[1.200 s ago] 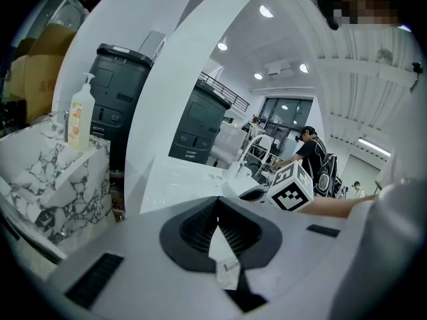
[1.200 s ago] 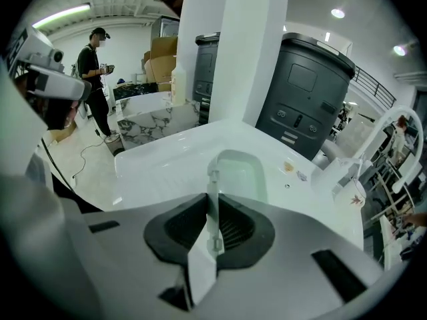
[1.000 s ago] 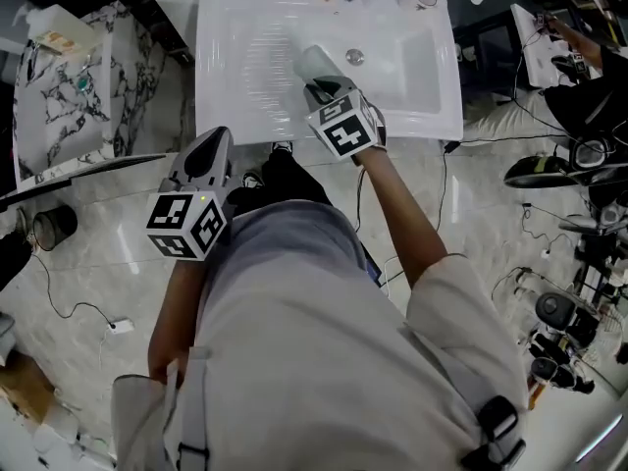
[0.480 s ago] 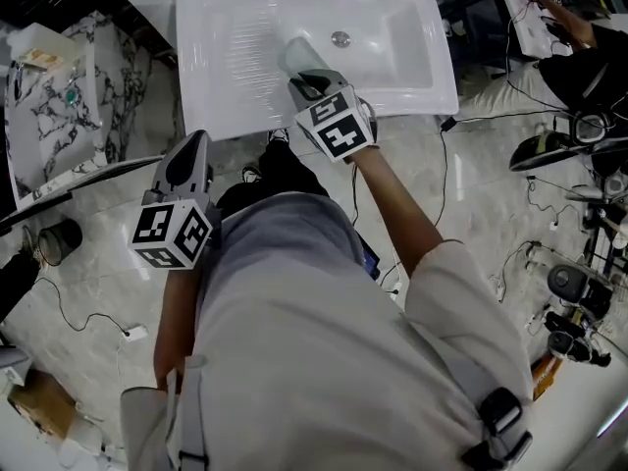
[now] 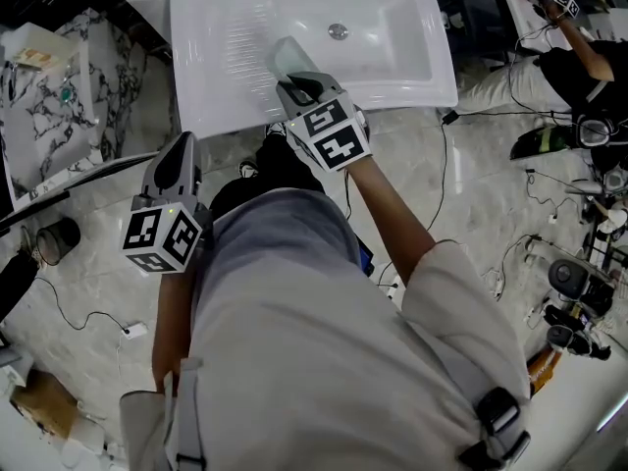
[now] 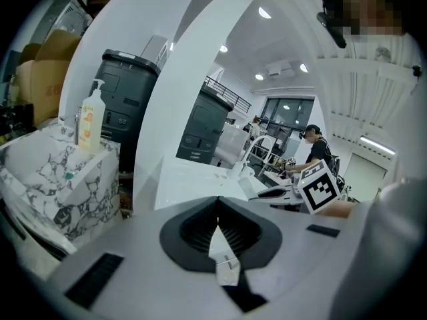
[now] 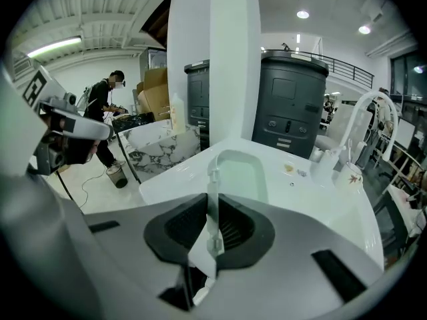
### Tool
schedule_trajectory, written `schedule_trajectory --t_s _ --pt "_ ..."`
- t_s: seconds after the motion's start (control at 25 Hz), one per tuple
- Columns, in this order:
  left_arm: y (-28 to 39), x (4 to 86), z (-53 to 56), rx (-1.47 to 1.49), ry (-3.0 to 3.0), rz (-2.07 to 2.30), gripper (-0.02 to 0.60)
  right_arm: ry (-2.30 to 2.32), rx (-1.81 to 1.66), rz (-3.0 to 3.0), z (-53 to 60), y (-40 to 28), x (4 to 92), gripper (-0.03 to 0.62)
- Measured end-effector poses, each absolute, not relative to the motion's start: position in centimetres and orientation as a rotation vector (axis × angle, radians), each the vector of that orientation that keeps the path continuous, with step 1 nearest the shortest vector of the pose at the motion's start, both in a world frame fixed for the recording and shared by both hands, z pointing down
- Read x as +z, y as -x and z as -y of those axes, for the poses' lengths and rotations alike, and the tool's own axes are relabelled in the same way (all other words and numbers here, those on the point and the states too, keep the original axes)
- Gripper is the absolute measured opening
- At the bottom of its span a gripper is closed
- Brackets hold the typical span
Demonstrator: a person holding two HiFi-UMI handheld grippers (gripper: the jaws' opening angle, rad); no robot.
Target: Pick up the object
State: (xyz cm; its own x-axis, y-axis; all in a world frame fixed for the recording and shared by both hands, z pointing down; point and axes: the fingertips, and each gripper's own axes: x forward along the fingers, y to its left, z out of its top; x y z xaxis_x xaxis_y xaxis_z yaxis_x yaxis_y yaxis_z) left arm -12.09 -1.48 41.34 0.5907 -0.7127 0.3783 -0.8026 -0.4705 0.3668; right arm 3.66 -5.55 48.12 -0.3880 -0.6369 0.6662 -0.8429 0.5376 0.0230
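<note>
Right gripper was clamped on the thin wall of a pale green container, jaws pinching it edge-on at the rim, so the open mouth sat just past the fingertips. Pretty see-through thing, kinda cup-like. It was out over the near-left part of the white sink, and honestly I couldn't tell whether its bottom was touching the basin or not. Drain was a bit further out from the gripper and off to its right. In the right gripper view the curved faucet stood at the far right end of the sink, well apart from the jaws.

Left gripper was hanging back on the person's left, short of the sink's front edge and over the marble floor, well apart from the other one. Its jaws were pressed together with nothing between them. Off to its left was a marbled counter with a pump bottle standing on top
</note>
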Motion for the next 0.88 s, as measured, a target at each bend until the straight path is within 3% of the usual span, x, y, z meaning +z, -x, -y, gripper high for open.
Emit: schedule_trajectory --t_s 0.88 --pt "12.5 40.8 3.0 0.188 -2.305 1.268 0.003 -1.411 0.540 2.260 3.6 -4.5 43.4 0.051"
